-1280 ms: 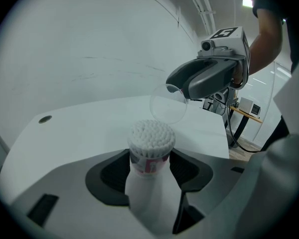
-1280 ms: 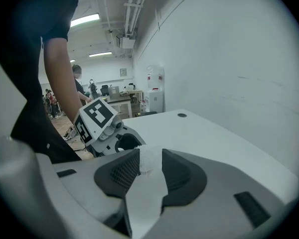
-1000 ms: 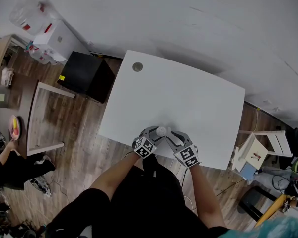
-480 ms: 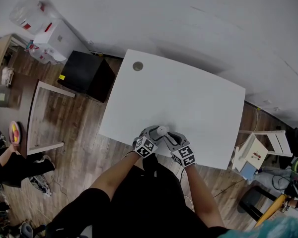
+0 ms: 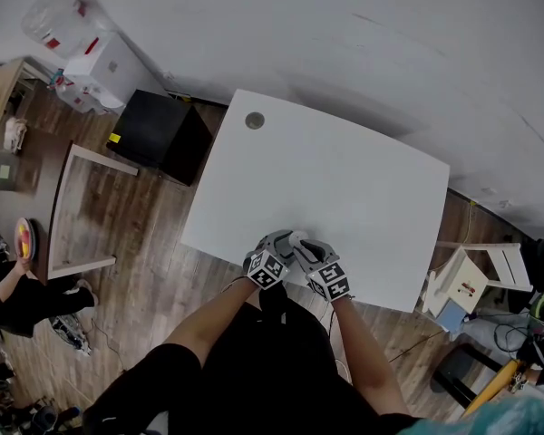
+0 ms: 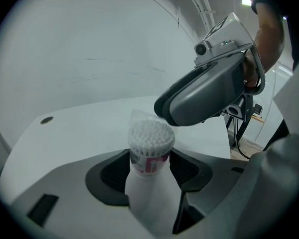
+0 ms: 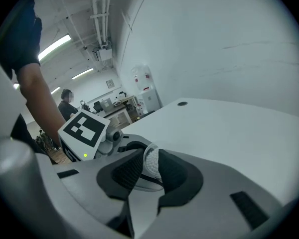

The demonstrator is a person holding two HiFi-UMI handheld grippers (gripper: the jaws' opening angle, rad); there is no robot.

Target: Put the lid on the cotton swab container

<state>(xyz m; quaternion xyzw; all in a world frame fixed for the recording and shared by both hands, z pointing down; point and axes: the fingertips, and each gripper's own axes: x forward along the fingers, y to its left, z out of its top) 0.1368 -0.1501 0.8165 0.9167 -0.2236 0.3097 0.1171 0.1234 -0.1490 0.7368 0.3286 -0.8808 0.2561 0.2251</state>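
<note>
1. Left hand-held gripper (image 6: pixel 149 171): pads pinch the cotton swab container (image 6: pixel 150 142) upright, its swab tips uncovered.
2. Right hand-held gripper (image 7: pixel 151 172): tips just above and beside the container's open top. The jaws have just been closing and now pinch the clear lid (image 7: pixel 151 158).
3. White counter (image 7: pixel 229 133) lies beneath both.

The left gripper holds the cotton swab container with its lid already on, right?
No. The left gripper holds the cotton swab container, but the lid is off; the left gripper view shows bare swabs. The right gripper has just closed on it.
</note>
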